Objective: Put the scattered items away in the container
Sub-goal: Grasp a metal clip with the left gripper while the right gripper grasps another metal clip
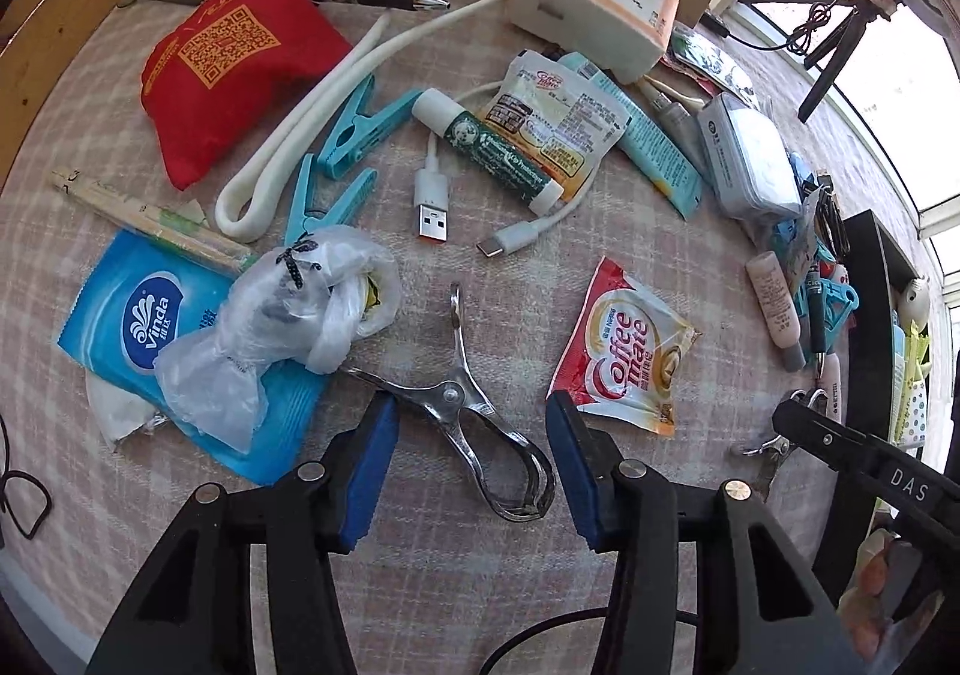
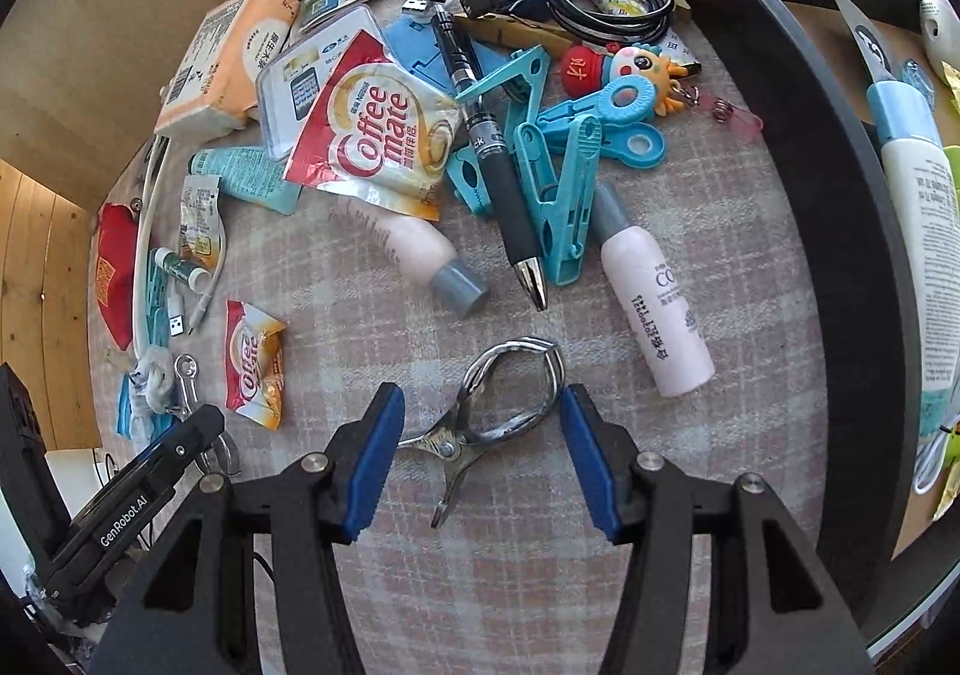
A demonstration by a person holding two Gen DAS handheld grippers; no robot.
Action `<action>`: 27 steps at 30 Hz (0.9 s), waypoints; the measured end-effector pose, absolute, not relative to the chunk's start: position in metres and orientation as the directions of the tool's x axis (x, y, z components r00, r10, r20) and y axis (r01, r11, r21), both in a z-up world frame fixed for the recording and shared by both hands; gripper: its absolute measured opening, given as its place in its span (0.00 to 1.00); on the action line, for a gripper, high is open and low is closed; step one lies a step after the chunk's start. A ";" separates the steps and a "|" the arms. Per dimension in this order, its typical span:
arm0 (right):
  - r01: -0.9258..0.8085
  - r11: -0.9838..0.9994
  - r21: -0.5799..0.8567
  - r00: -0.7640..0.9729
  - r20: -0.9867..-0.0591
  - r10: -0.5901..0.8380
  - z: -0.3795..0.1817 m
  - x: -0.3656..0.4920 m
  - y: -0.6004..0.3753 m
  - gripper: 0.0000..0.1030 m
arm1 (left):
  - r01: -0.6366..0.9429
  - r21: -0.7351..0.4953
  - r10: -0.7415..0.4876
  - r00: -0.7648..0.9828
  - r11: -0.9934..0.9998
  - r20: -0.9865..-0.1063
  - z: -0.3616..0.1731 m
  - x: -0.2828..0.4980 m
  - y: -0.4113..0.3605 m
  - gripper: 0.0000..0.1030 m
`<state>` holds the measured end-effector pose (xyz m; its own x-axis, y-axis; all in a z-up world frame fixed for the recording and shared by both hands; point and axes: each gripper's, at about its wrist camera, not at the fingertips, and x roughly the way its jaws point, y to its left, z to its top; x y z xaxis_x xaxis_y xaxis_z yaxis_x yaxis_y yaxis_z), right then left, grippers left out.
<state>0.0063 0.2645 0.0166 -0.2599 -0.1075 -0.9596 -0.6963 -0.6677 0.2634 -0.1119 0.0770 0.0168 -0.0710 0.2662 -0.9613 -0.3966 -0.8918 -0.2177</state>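
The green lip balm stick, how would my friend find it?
Start at the big red pouch. To its right, past the blue pegs, lies the green lip balm stick across a white USB cable. Only it has white ends and a green label.

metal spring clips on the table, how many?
2. One metal clip lies between the left tongs, unpinched; the other metal clip lies between the right tongs, also unpinched. More may hide under the clutter.

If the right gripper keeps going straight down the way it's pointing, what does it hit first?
Most likely the metal clip lying on the checked cloth. It sits between the right gripper's open jaws, which do not yet press on it. Depth is hard to judge.
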 end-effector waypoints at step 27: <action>-0.606 -0.720 0.338 -0.391 -0.915 -0.101 0.065 0.069 0.260 0.21 | -0.492 -0.271 0.378 -0.131 -0.827 -0.916 0.076 -0.071 0.084 0.18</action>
